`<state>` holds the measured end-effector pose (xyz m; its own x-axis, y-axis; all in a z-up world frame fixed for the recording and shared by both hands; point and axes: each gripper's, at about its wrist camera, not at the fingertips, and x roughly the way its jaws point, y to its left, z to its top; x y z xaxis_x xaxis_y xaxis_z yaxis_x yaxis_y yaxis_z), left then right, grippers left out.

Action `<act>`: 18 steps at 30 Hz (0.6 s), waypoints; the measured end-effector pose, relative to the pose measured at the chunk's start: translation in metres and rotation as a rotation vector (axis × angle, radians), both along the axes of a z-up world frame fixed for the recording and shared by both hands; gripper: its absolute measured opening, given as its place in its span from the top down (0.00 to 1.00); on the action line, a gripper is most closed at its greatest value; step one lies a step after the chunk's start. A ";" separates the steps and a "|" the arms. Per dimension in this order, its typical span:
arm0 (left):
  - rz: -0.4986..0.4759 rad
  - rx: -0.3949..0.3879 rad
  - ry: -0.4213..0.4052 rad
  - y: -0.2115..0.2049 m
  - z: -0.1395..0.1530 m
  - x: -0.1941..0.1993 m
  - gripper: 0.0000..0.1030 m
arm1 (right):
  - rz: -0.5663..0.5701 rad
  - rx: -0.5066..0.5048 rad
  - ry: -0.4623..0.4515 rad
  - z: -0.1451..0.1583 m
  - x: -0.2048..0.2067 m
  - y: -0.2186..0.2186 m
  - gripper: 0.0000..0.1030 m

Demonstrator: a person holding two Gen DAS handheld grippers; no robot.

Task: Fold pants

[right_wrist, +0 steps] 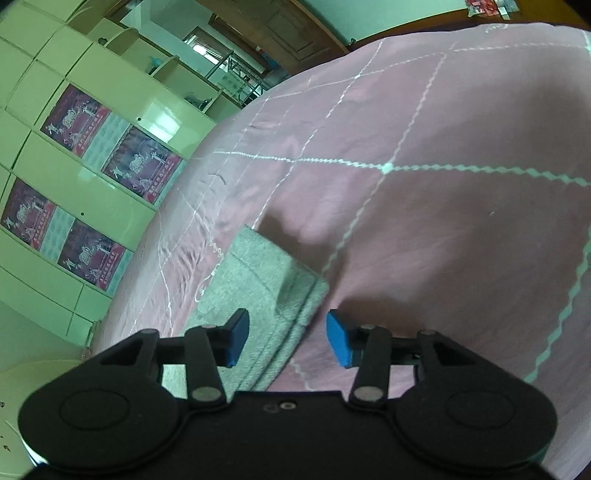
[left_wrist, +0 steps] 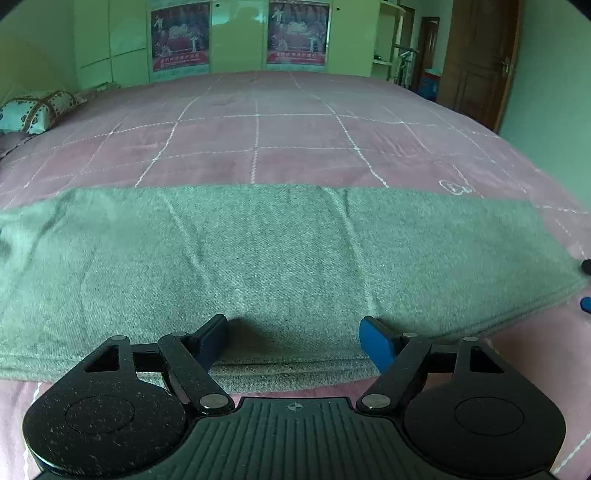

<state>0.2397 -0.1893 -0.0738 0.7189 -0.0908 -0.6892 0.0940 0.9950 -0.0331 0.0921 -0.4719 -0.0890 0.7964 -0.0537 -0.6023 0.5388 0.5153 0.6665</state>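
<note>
Bed was seen filling most of both views, covered by a pink quilted bedspread with a white stitched grid. A wall of pale green wardrobes was seen behind it, with printed posters fixed to the doors. A dark wooden door was seen to the right of the wardrobes in the left wrist view. A patterned pillow was seen at the far left of the bed.

Pants, grey-green fabric, were laid flat across the near part of the bed, spread as a wide band from left to right in the left wrist view. The near edge appeared doubled, with a stitched hem or band just under the gripper. In the right wrist view only one end of the pants was shown, with a raised fold at its corner and parallel seams along the edge.

Left gripper was held over the near edge of the pants, tongs spread wide, nothing clamped. Contact with the fabric could not be confirmed.

Right gripper was held over the corner end of the pants, tongs parted. The hem was seen running below the gap, with the pads not pressed on it. Its blue pads were clear of the cloth on the right side.

Two small parts at the right edge of the left wrist view, one dark and one blue, could not be identified.
</note>
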 end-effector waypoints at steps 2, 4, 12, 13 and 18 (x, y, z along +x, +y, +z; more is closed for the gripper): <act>-0.014 0.032 -0.003 -0.003 -0.002 -0.004 0.25 | -0.015 0.006 -0.013 -0.001 -0.002 -0.002 0.66; -0.005 0.021 0.001 -0.001 -0.003 -0.004 0.24 | -0.025 0.021 -0.024 -0.004 -0.001 -0.005 0.70; 0.012 0.020 -0.008 0.003 -0.007 0.000 0.23 | 0.008 0.064 0.006 -0.012 0.015 -0.008 0.80; 0.013 0.030 -0.008 0.002 -0.008 0.001 0.23 | 0.002 0.061 0.015 -0.013 0.016 -0.009 0.83; 0.012 0.087 -0.002 -0.004 -0.012 0.007 0.21 | 0.031 -0.029 0.057 -0.005 0.023 0.000 0.90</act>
<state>0.2465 -0.1935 -0.0855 0.7206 -0.0219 -0.6930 0.0817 0.9952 0.0536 0.1154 -0.4716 -0.0939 0.7625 -0.0478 -0.6453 0.5588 0.5514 0.6194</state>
